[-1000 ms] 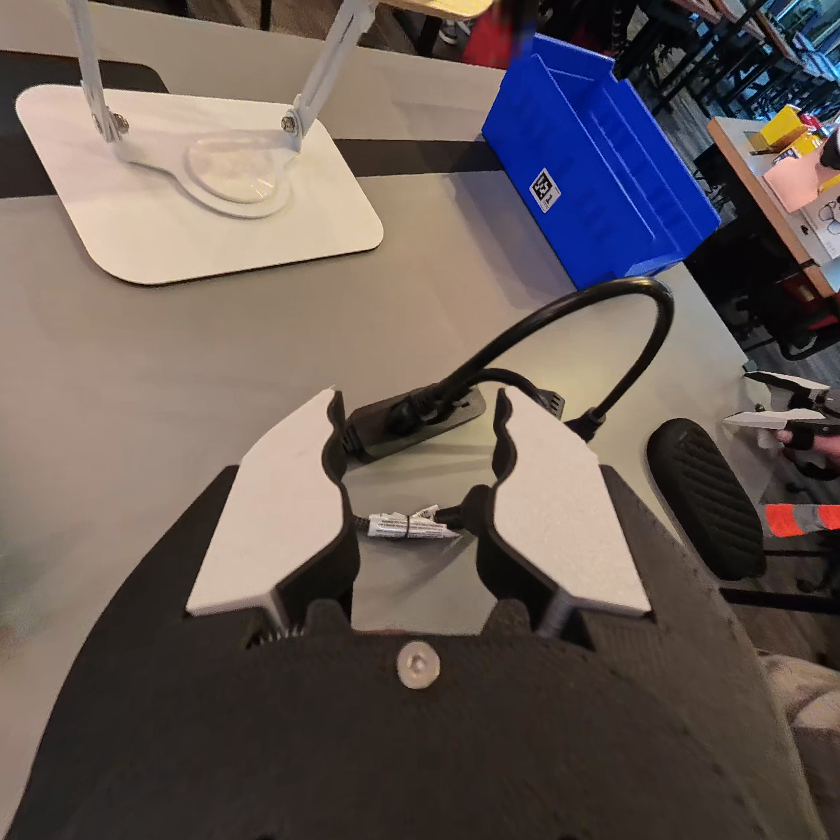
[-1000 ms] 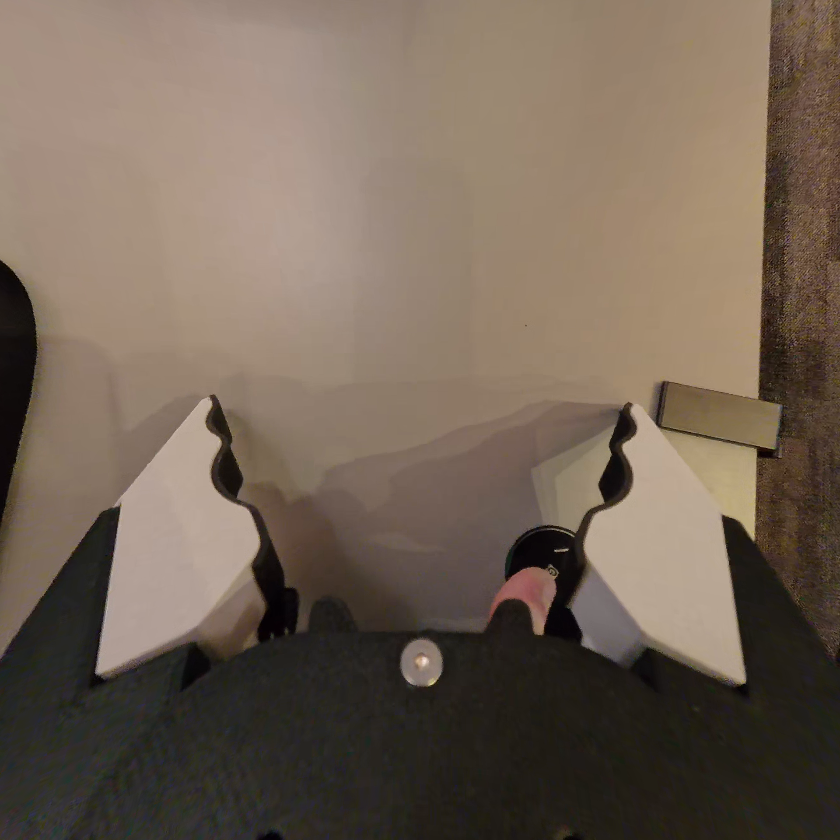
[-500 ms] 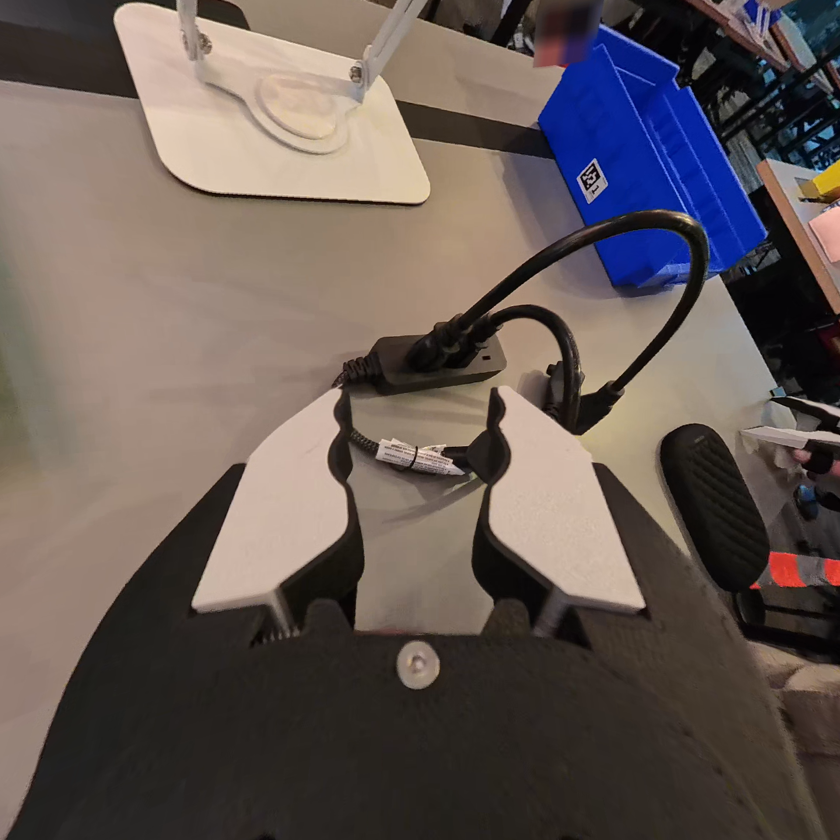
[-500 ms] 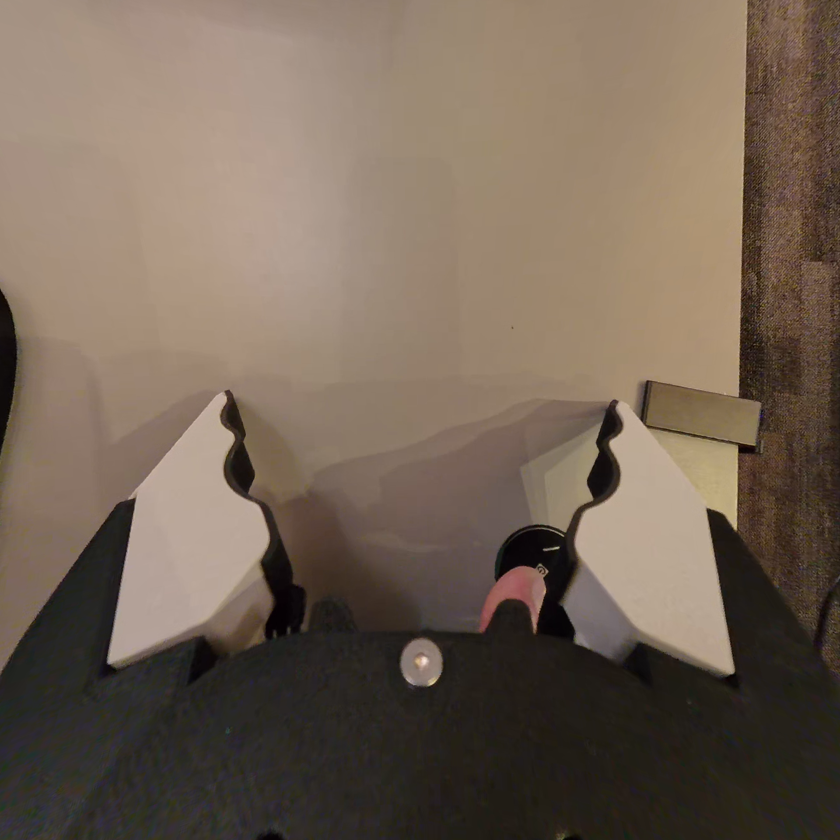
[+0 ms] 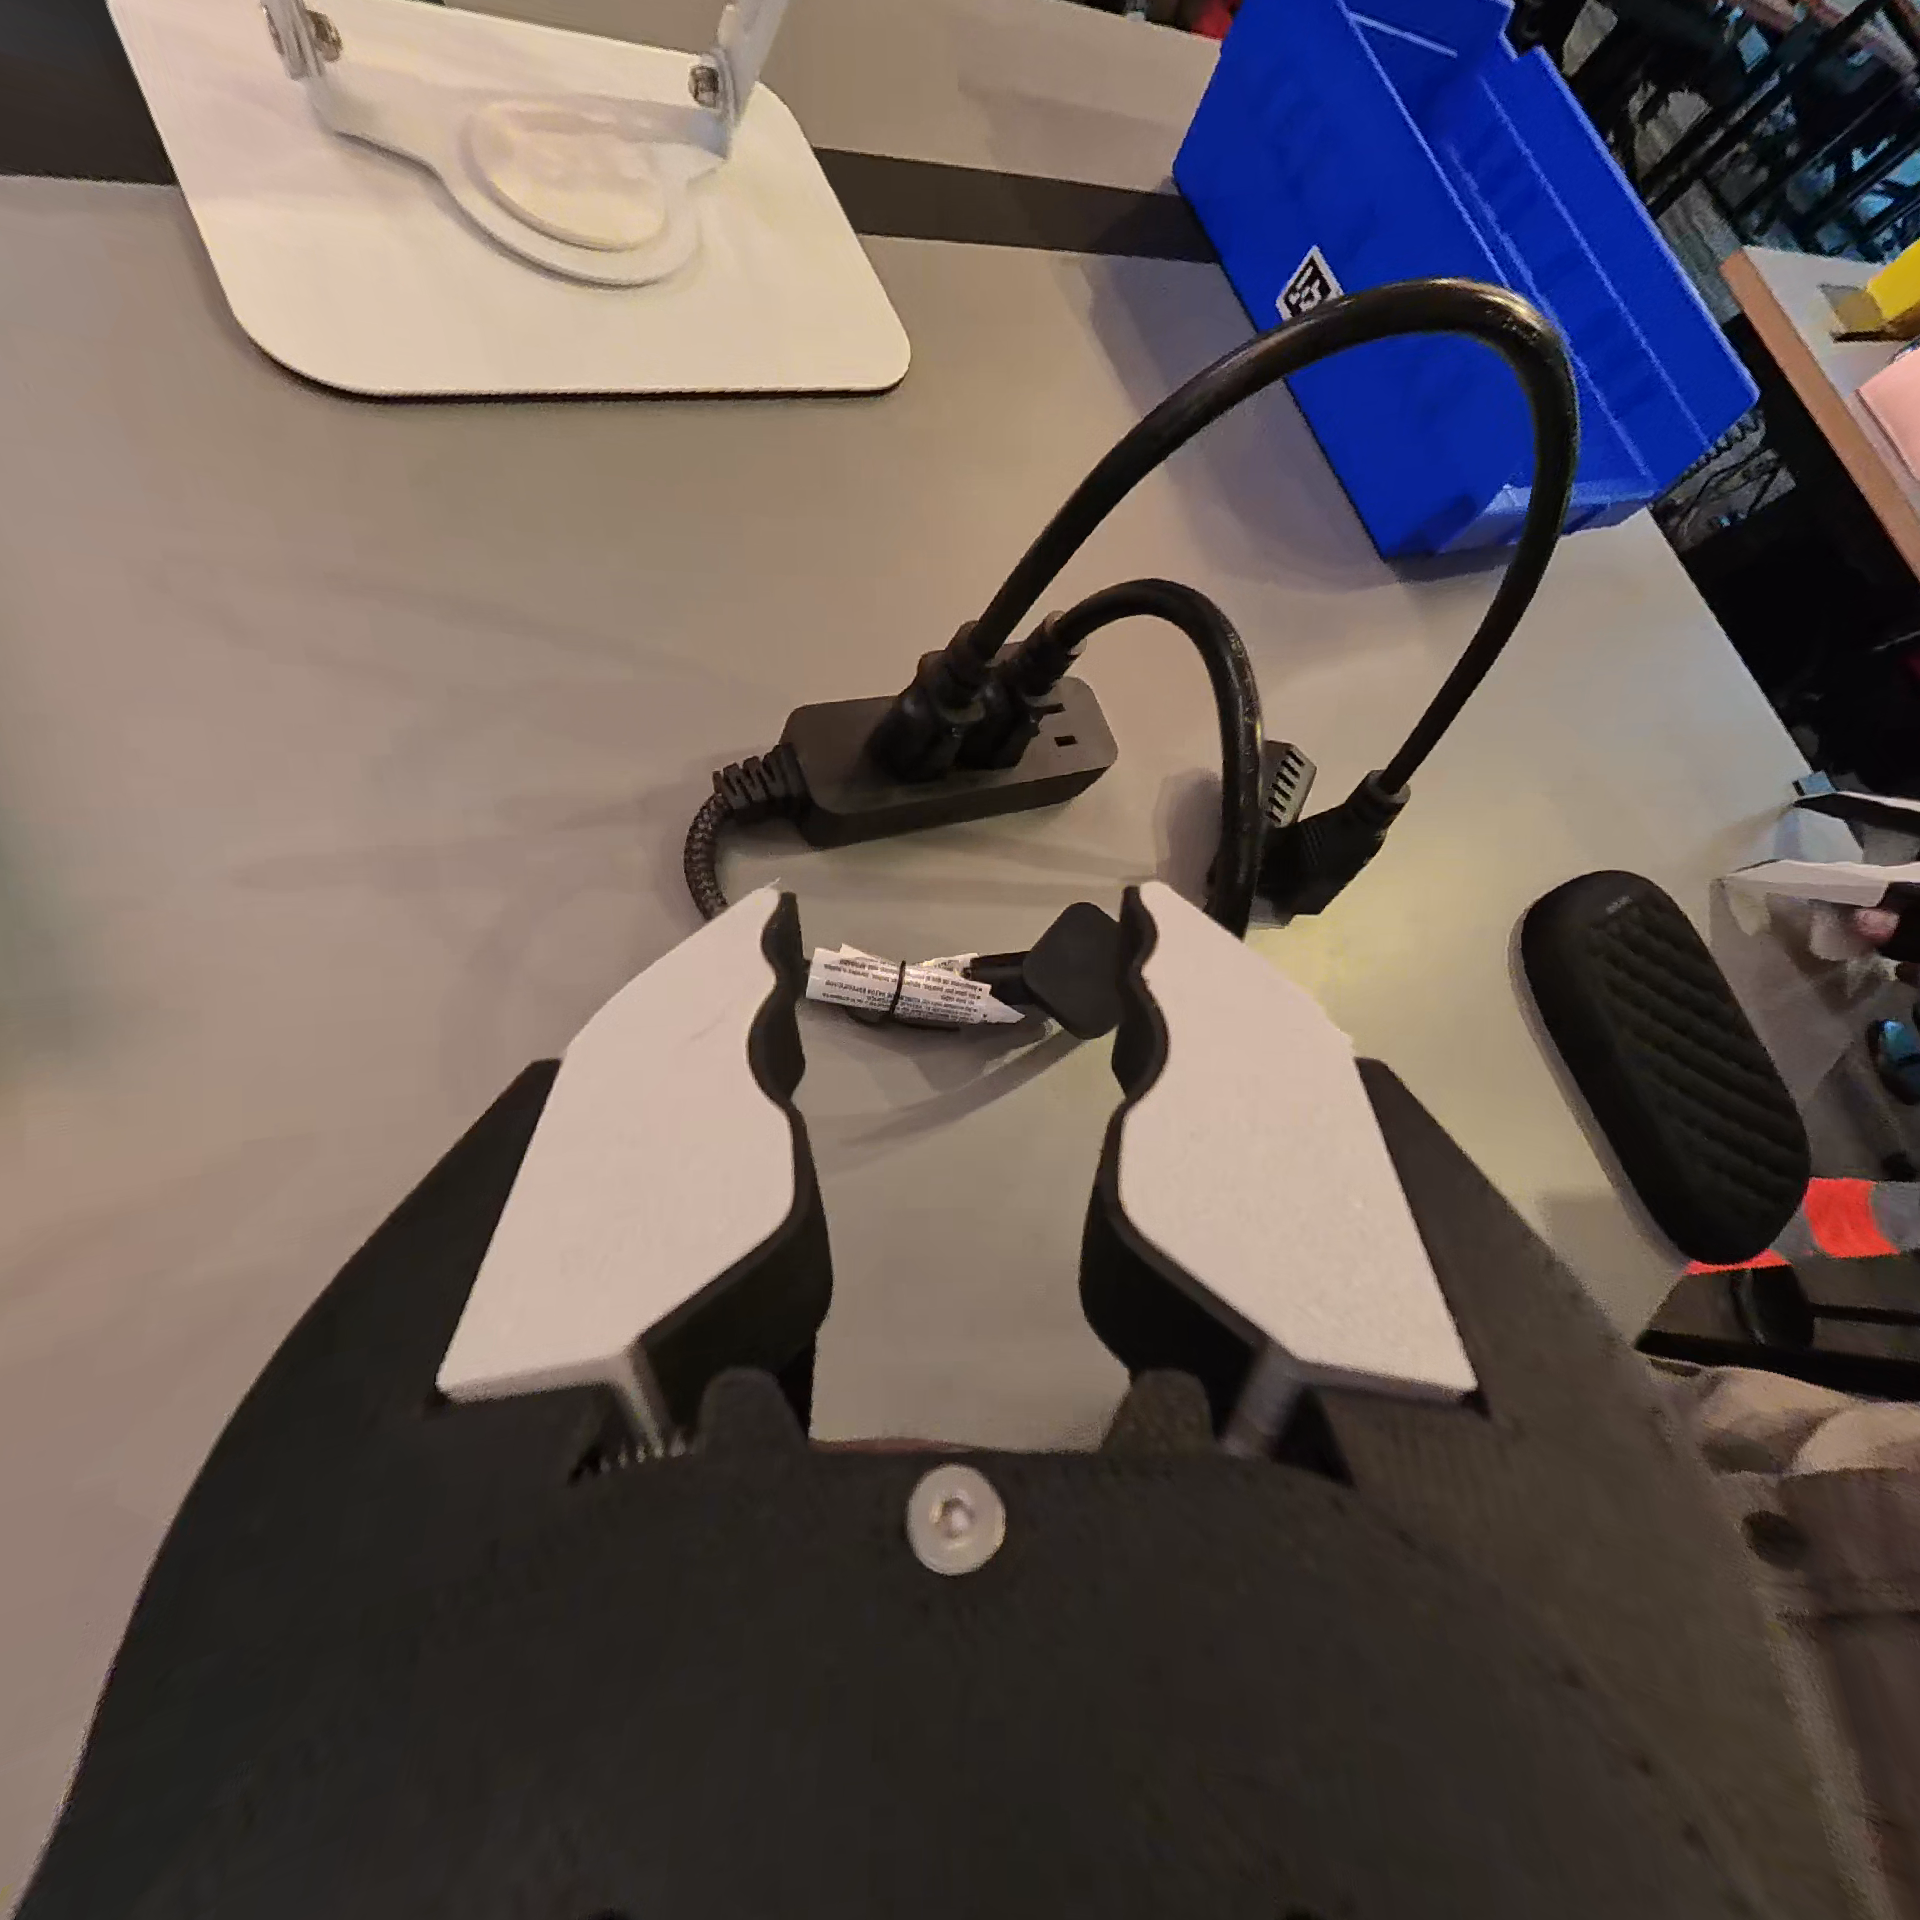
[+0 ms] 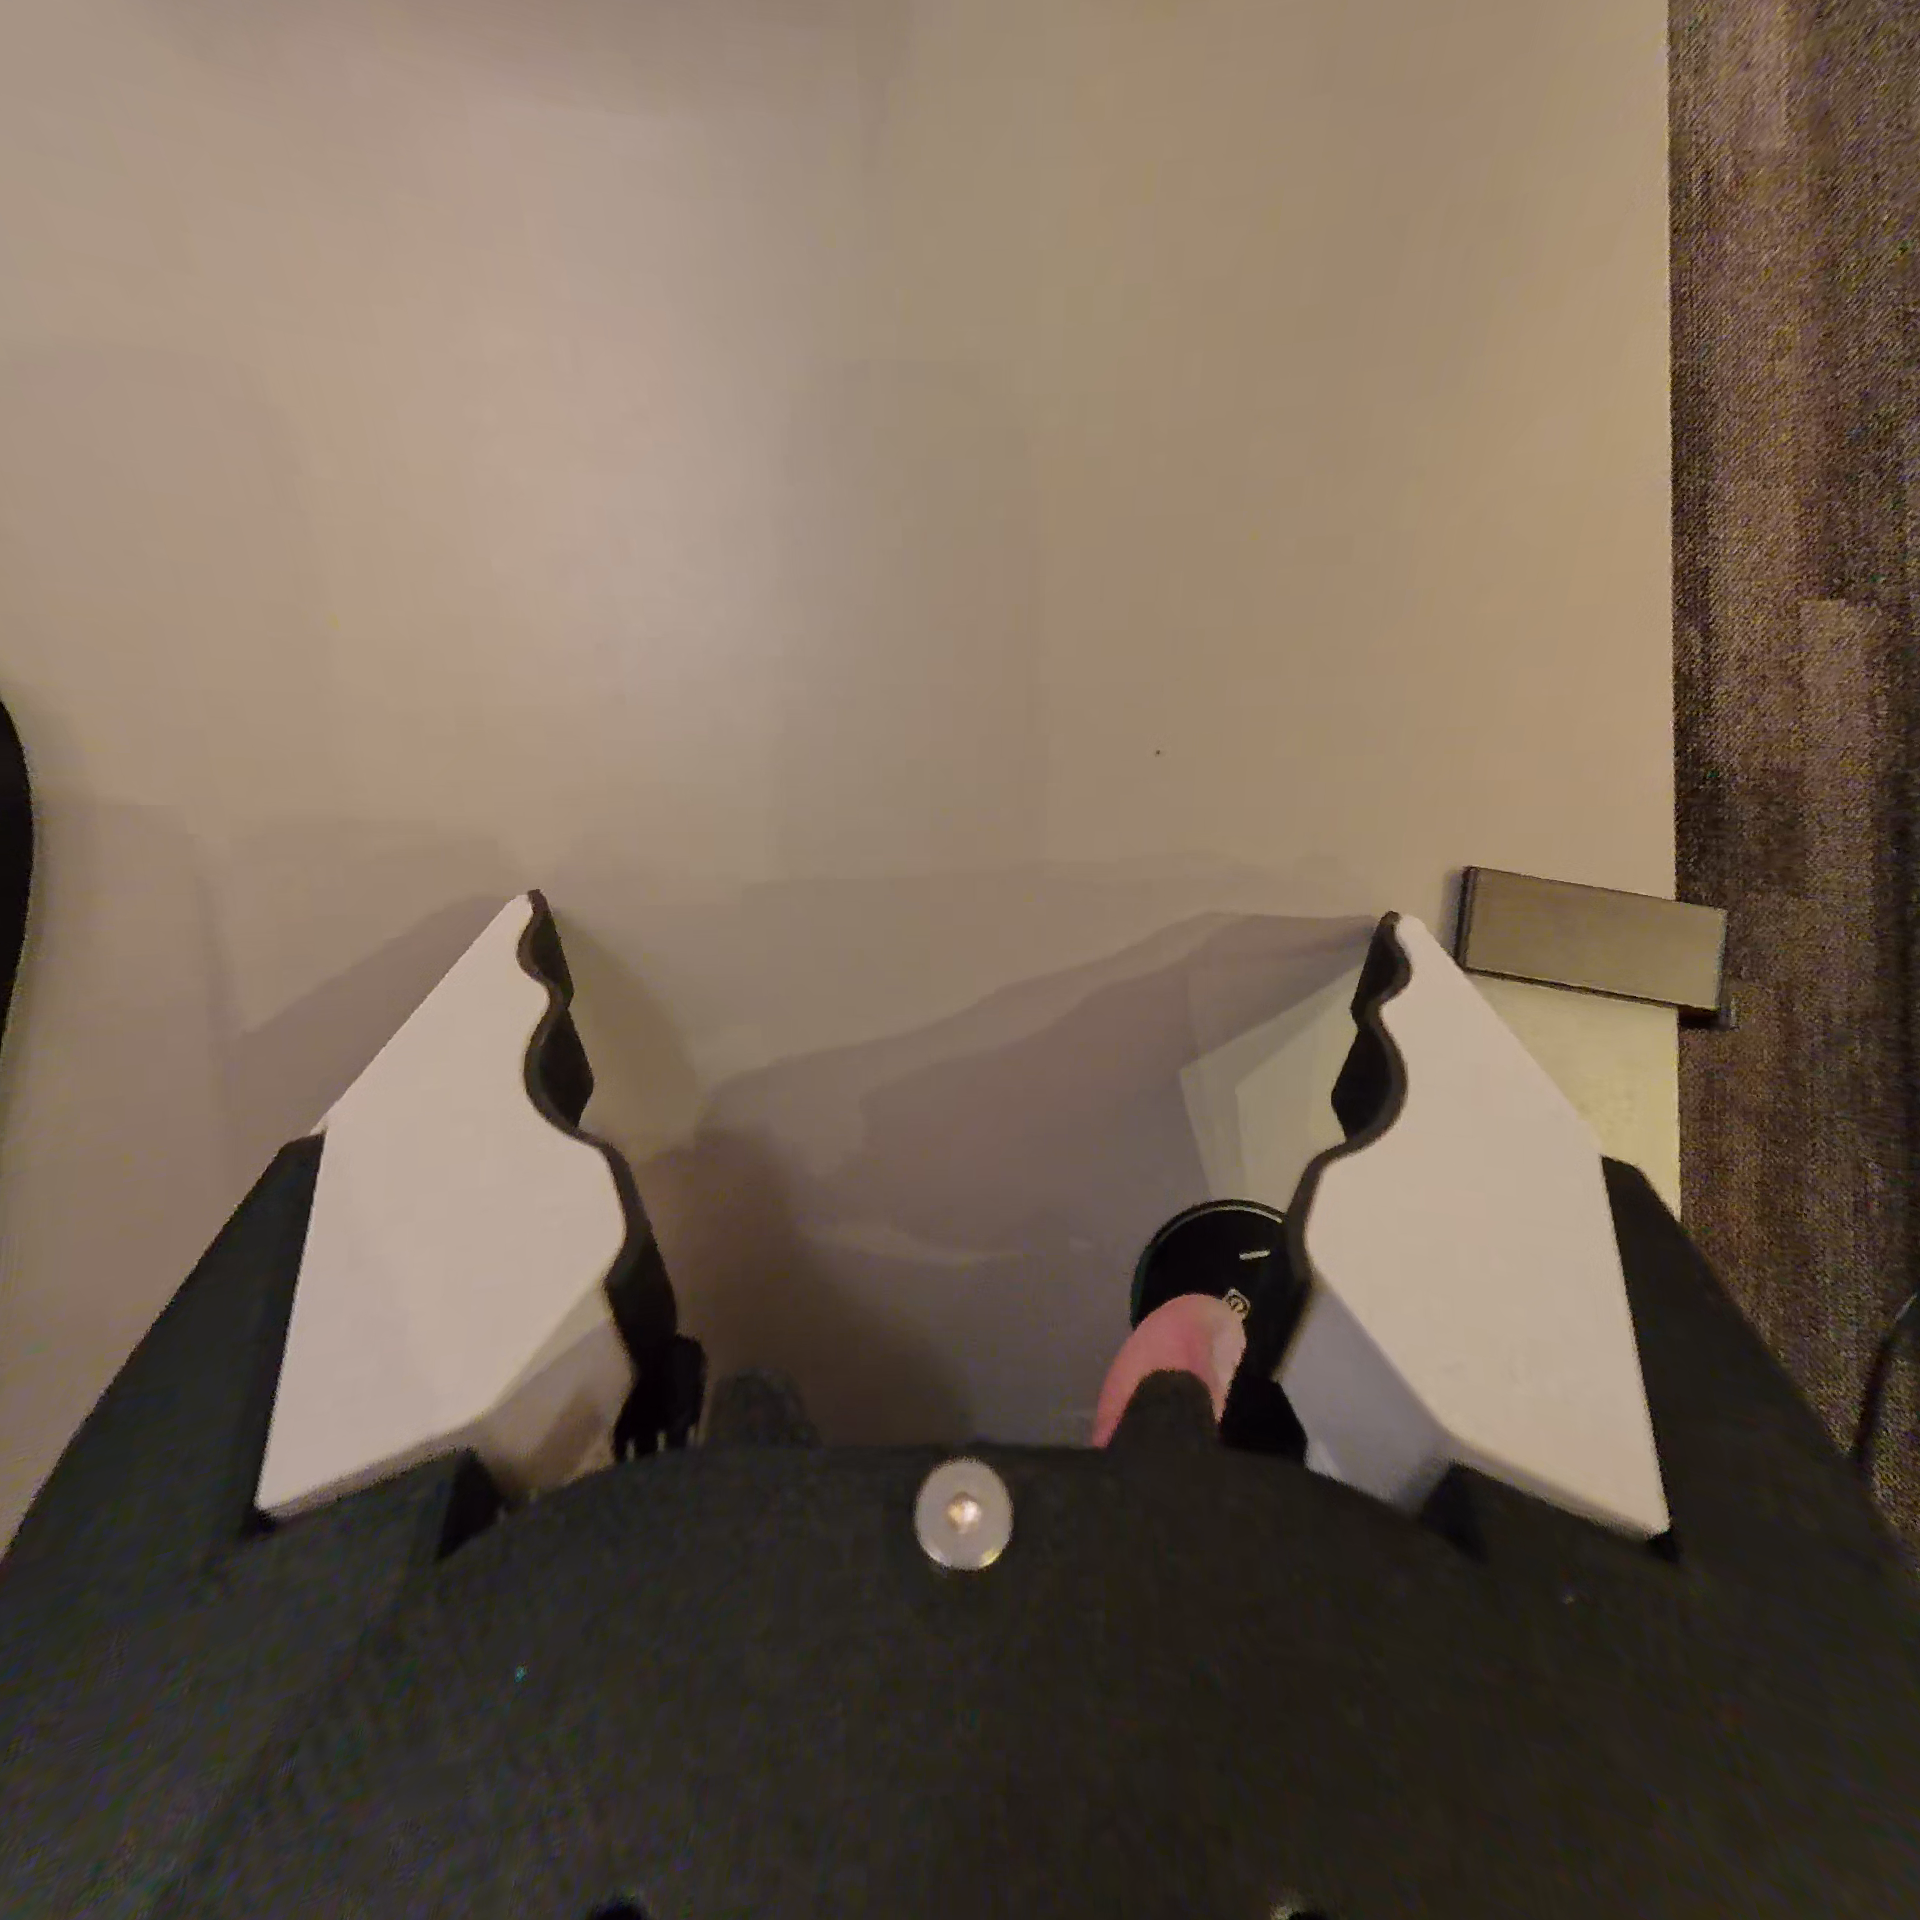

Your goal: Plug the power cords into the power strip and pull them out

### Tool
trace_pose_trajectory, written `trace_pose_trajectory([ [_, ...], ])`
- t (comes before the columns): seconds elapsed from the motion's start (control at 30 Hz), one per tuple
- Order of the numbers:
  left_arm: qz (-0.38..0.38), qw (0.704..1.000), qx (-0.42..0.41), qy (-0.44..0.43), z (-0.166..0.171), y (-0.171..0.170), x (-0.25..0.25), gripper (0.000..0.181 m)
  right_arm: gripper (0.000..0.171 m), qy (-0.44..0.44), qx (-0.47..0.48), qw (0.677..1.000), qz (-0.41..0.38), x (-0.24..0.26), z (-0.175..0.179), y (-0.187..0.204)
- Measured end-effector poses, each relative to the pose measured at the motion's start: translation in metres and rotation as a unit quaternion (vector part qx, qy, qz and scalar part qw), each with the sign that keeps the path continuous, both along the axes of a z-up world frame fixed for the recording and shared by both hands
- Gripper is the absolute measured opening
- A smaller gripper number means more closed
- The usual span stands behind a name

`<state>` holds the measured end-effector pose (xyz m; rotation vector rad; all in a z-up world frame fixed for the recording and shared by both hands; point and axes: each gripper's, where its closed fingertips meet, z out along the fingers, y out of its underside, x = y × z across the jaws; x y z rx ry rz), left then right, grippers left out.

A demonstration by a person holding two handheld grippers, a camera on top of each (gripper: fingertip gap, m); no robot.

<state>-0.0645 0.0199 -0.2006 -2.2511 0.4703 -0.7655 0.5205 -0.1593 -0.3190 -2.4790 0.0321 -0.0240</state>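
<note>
power strip (image 5: 940, 769) light, may slide | stiff cords (image 5: 1434, 436) seated on it, grip plug bodies | left hand-held gripper (image 5: 961, 961) apart, empty, just short of strip | right hand-held gripper (image 6: 961, 935) apart, empty

Grey table (image 5: 416, 644): power strip (image 5: 951, 774), white base (image 5: 499, 229), blue bin (image 5: 1455, 260).

Left gripper (image 5: 956, 914): matte black textured printed body, two white wedge-shaped fingers (image 5: 665, 1164) with wavy black inner pads, one silver hex screw (image 5: 956, 1520) at centre. Right gripper (image 6: 961, 914) was the same build, with its own silver screw (image 6: 963, 1524).
</note>
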Motion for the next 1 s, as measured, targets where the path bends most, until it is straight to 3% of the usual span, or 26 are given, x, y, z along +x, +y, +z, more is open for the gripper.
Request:
trace_pose_trajectory([
  [0.33, 0.001, 0.998, 0.003, 0.055, -0.012, 0.007, -0.018, 0.054, 0.143, 0.000, 0.004, 1.000, -0.001, 0.000, 0.013, 0.000],
  [0.5, 0.067, 0.989, 0.006, 0.133, -0.020, -0.008, -0.071, 0.050, 0.142, -0.001, 0.007, 1.000, 0.000, 0.000, 0.020, 0.000],
  [0.63, 0.083, 0.979, -0.032, 0.181, -0.047, -0.039, -0.101, 0.049, 0.139, -0.001, 0.013, 1.000, 0.003, -0.002, 0.025, 0.000],
  [0.83, 0.100, 0.966, -0.026, 0.235, -0.076, -0.056, -0.116, 0.050, 0.138, -0.001, 0.015, 1.000, 0.004, -0.002, 0.033, 0.000],
  [1.0, 0.117, 0.962, -0.021, 0.247, -0.074, -0.052, -0.119, 0.049, 0.137, -0.002, 0.018, 1.000, 0.005, -0.002, 0.040, 0.000],
])
